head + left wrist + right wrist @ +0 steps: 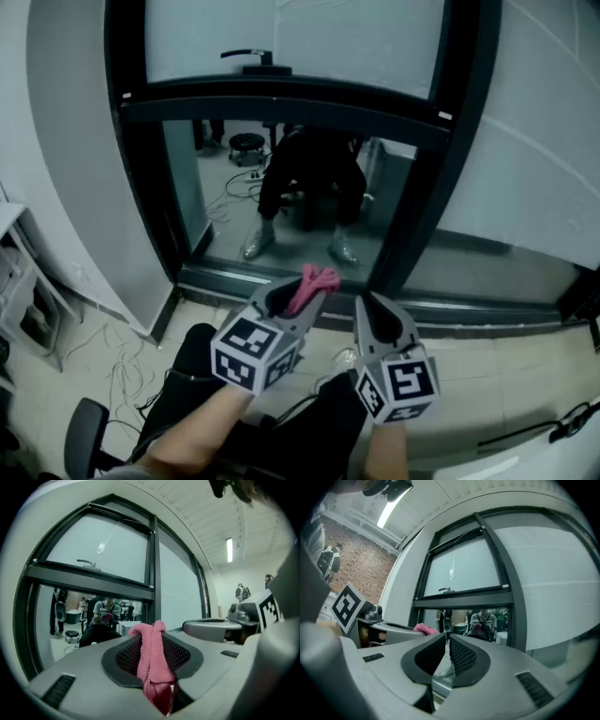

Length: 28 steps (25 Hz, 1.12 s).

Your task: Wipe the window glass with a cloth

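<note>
A pink cloth (pixel 317 279) is pinched in my left gripper (pixel 292 298), which is shut on it; the cloth's end sticks out past the jaw tips toward the window. In the left gripper view the cloth (pixel 151 660) hangs bunched between the black pads. The lower window glass (pixel 309 187) lies just ahead in a dark frame and mirrors the seated person. My right gripper (pixel 371 306) hovers beside the left one, jaws together with nothing between them (pixel 446 641). From the right gripper view the cloth (pixel 423 628) shows at the left, with the glass (pixel 464 571) beyond.
A window handle (pixel 248 56) sits on the upper sash. A dark frame post (pixel 441 169) slants down at the right. A white shelf unit (pixel 19 281) stands at the left, with loose cables (pixel 117 366) on the floor and a chair wheel (pixel 80 441) below.
</note>
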### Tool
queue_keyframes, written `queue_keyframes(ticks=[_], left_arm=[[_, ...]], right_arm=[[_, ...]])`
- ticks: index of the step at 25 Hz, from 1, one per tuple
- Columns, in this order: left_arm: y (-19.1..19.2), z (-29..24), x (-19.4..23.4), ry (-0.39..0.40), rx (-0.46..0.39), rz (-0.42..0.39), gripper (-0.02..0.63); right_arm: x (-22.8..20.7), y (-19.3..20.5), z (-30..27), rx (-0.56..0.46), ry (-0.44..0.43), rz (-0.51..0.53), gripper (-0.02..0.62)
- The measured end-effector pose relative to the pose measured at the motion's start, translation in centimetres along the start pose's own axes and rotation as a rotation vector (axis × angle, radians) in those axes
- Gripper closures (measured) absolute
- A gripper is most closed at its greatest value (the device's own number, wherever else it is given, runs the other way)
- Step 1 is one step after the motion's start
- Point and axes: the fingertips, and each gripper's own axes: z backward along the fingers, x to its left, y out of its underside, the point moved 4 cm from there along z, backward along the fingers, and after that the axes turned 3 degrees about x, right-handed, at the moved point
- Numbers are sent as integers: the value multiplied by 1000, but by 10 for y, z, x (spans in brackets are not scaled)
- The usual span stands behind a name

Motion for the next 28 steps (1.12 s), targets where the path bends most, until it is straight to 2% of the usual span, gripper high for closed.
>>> queue_keyframes(ticks=[4,10,16,23,28], left_arm=[[4,-9,0,19,16,-6,483],[-7,-25,8,19,12,-41,483],[-15,-46,20,29,10,-50,483],[-21,-102,50,44,4,-45,483],[-30,-144,59,79,-13,-60,483]], right_arm=[[-13,0,6,-43,54,-7,561],[-35,2,5,-36,122,-11,561],[-52,-4,-23,-12,132,2,561],[-81,-1,-69,18,137,-14,561],[-105,2,-82,10,191,-43,561]])
